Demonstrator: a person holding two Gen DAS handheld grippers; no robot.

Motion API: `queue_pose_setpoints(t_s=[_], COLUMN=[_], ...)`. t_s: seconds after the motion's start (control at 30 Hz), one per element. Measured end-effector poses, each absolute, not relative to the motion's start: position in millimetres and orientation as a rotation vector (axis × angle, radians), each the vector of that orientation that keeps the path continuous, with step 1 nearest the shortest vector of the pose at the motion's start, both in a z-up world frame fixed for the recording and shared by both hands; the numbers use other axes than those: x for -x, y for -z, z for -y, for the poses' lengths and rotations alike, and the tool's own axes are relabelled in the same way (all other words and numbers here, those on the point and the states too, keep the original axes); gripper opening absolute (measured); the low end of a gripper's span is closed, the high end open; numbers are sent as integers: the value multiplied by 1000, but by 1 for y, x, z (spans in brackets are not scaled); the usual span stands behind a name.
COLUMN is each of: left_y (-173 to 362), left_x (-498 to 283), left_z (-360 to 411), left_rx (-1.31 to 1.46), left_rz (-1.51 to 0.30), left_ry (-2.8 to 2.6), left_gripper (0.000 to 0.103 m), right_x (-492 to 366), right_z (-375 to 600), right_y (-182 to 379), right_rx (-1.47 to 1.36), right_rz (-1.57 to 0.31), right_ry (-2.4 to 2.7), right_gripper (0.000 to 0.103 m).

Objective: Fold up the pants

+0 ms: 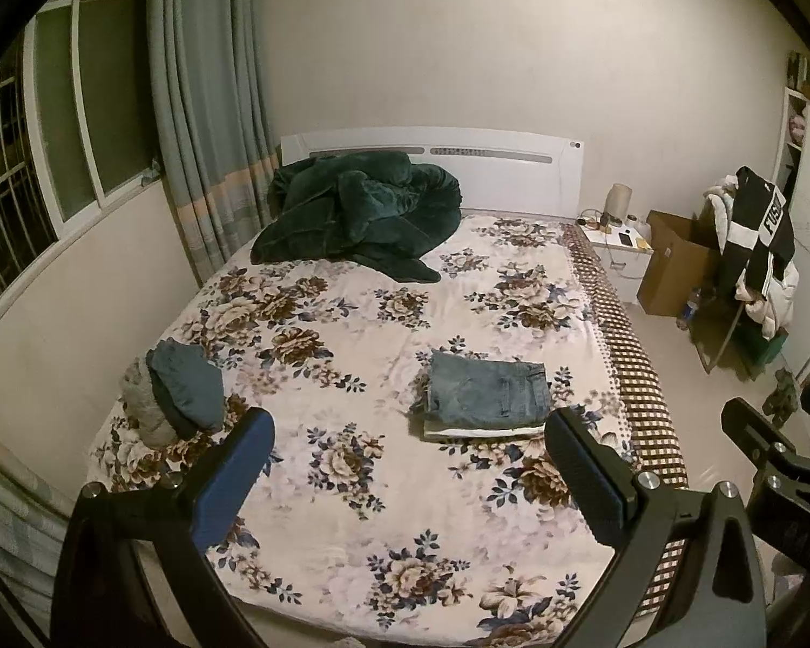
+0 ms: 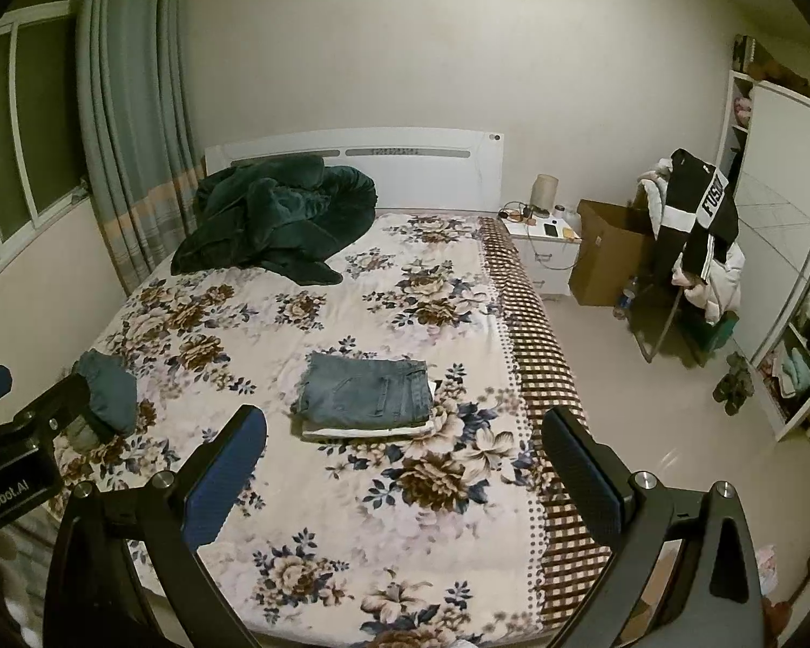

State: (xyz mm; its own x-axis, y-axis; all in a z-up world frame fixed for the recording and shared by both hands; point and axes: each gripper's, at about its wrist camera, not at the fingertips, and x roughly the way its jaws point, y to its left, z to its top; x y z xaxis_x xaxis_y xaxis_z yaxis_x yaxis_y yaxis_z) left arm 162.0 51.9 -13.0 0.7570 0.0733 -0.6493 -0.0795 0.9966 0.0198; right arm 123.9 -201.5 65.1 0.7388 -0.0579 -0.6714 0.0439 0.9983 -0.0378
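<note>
Folded blue jeans [image 1: 486, 397] lie on top of a small stack of folded clothes on the floral bed sheet [image 1: 351, 335]; they also show in the right wrist view [image 2: 367, 397]. A loose pile of teal and grey clothes [image 1: 175, 397] sits at the bed's left edge, also visible in the right wrist view [image 2: 105, 397]. My left gripper [image 1: 410, 464] is open and empty, held above the bed's near end. My right gripper [image 2: 405, 464] is open and empty, also raised above the bed, to the right of the left one.
A dark green blanket [image 1: 362, 210] is heaped by the white headboard [image 1: 459, 162]. A nightstand [image 1: 618, 248], a cardboard box [image 1: 675, 264] and a chair draped with clothes [image 1: 756, 248] stand right of the bed. Curtains [image 1: 205, 108] and a window are left.
</note>
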Motion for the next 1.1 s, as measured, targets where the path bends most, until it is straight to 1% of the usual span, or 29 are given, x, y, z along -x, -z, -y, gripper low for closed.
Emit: queue_pose_setpoints(t_s=[1.1], left_y=[12], left_x=[-161], left_z=[-53], left_rx=[8], left_rz=[-709], left_ry=[-79], left_gripper=[102], right_x=[-119], right_z=[206], right_y=[-50], right_rx=[-4], right_rz=[-767], right_ry=[46], right_gripper=[103])
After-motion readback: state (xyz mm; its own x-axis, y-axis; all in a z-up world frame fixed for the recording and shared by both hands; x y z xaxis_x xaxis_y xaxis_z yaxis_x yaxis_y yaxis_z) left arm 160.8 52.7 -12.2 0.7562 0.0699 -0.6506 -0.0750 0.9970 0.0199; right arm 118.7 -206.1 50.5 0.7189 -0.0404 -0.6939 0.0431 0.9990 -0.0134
